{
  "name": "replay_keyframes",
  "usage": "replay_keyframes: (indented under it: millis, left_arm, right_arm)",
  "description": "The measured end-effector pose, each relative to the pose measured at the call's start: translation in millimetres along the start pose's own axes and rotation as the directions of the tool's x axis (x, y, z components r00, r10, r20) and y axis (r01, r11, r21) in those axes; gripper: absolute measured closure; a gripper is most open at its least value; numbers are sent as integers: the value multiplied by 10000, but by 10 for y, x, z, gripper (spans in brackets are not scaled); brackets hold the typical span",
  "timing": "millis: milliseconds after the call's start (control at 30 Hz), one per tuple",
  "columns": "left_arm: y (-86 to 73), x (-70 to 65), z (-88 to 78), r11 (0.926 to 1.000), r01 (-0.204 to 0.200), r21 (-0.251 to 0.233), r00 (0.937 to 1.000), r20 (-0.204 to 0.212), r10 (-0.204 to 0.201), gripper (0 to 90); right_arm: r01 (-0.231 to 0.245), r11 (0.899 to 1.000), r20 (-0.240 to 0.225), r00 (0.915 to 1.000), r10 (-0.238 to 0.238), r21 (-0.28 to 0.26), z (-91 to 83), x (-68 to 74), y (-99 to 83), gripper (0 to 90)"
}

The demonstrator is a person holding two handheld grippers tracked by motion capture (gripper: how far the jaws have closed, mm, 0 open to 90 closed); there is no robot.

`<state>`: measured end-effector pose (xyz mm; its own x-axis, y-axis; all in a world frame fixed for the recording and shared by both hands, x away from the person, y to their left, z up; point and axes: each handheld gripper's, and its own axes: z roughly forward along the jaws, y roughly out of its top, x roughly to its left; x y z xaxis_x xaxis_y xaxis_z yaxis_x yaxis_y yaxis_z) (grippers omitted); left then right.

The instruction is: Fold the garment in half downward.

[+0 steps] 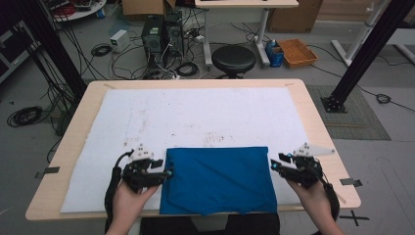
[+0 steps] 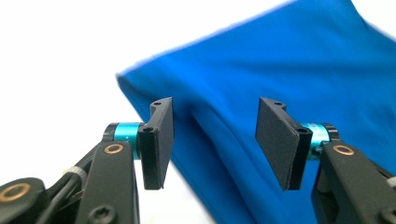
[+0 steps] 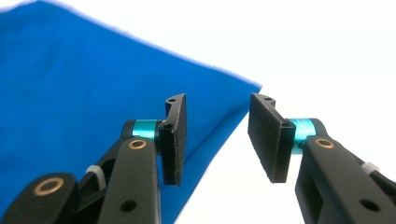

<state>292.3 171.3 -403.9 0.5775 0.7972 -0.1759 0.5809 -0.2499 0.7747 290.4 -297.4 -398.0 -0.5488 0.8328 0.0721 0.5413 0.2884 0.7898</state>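
Item 1, blue cloth (image 1: pixel 218 180): folded into a rough rectangle, it is lying flat on the white mat (image 1: pixel 195 117) at the near middle of the desk (image 1: pixel 313 112), its near edge reaching the near edge of the desk. Item 2, left hand-held gripper (image 1: pixel 169 172): it is sitting just beside the left edge of the cloth, carried in the person's left hand (image 1: pixel 128 198); in the left gripper view its jaws are standing apart with the folded edge of the cloth (image 2: pixel 289 84) behind the gap, the pads (image 2: pixel 161 140) pressing on nothing. Item 3, right hand-held gripper (image 1: pixel 274 164): it is sitting just beside the right edge of the cloth, in the right hand (image 1: pixel 313 196); its jaws are standing apart and gripping nothing, the cloth's corner (image 3: pixel 93 93) lying beyond them. Items 4 and 5, black stool (image 1: pixel 233 58) and orange tray (image 1: pixel 297 52): both are resting on the floor beyond the far edge.
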Motion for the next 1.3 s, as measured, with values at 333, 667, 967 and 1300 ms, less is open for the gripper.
replay_keyframes:
  millis: [333,667,967,1300]
  left_arm:
    - [160,397,593,9950,451,894,9919,-1223,-340,442]
    - [69,379,609,9959,-74,904,9953,-958,161,786]
    - [152,401,625,9946,-549,882,9929,-1005,637,862]
    - [365,574,789,9982,-371,472,9899,-1354,432,862]
  right_arm:
    - [-970,9916,449,9946,934,854,718,-319,199,525]
    - [-395,9891,-35,9992,404,1420,818,-300,102,850]
    - [-159,9927,-28,9999,163,1192,830,-358,202,874]
    - [-193,9957,52,9998,190,911,1014,-535,473,874]
